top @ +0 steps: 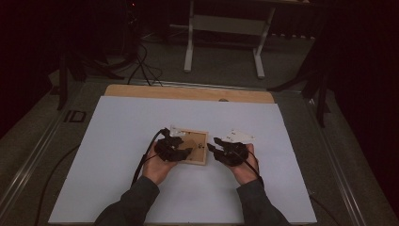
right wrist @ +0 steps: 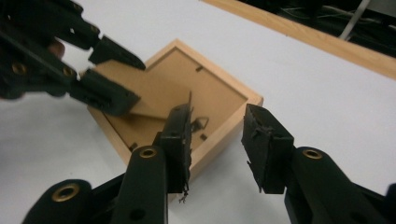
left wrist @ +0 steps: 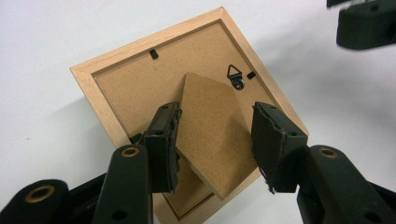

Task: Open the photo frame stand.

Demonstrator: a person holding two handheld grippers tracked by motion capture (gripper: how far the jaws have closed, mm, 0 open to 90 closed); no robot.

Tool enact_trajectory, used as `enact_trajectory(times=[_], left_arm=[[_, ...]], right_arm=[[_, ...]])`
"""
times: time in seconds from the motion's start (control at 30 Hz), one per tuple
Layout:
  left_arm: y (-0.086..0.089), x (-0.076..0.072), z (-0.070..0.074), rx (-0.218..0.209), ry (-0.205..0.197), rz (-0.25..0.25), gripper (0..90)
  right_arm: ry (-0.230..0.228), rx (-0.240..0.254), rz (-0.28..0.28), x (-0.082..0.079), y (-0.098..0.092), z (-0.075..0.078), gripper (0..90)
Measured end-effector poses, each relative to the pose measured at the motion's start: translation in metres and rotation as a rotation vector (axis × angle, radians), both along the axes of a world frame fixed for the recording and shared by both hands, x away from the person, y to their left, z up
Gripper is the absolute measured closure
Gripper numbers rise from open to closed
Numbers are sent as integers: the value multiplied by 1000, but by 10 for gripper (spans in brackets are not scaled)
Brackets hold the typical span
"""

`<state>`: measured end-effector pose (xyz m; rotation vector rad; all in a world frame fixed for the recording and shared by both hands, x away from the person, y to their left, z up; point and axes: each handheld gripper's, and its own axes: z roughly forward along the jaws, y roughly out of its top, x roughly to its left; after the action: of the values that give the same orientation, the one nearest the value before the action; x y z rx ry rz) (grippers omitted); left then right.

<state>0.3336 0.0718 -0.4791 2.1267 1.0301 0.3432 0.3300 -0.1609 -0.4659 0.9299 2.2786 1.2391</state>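
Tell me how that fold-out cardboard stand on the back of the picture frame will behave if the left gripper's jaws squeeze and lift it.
The stand looks like thin fibreboard: probably stiff but light. Raised off the frame at its free end, it would likely swing rather than lift the frame. Its thin edge may bend or tear under hard pressure.

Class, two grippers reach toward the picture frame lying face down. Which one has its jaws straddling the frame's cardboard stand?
The left gripper: its open jaws flank the cardboard stand over the picture frame. The right gripper is open beside the frame's edge.
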Motion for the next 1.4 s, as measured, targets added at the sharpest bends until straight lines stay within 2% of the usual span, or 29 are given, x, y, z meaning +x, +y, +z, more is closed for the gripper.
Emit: enact_trajectory(times=[0.4, 0.67, 0.87, 1.13, 1.4], left_arm=[[0, -8, -2, 10, -59, -19, 534], [-2, -14, -2, 25, -110, -29, 534], [-2, -19, -4, 28, -128, -24, 534], [-3, -25, -6, 33, -167, -19, 533], [-3, -29, -7, 48, -196, -24, 533]], right_arm=[[6, 15, 8, 4, 1, 8, 585], [18, 32, -7, 9, -2, 10, 583], [26, 51, -21, 14, -5, 12, 582], [50, 79, -40, 21, -12, 14, 564], [82, 87, -40, 30, -9, 11, 556]])
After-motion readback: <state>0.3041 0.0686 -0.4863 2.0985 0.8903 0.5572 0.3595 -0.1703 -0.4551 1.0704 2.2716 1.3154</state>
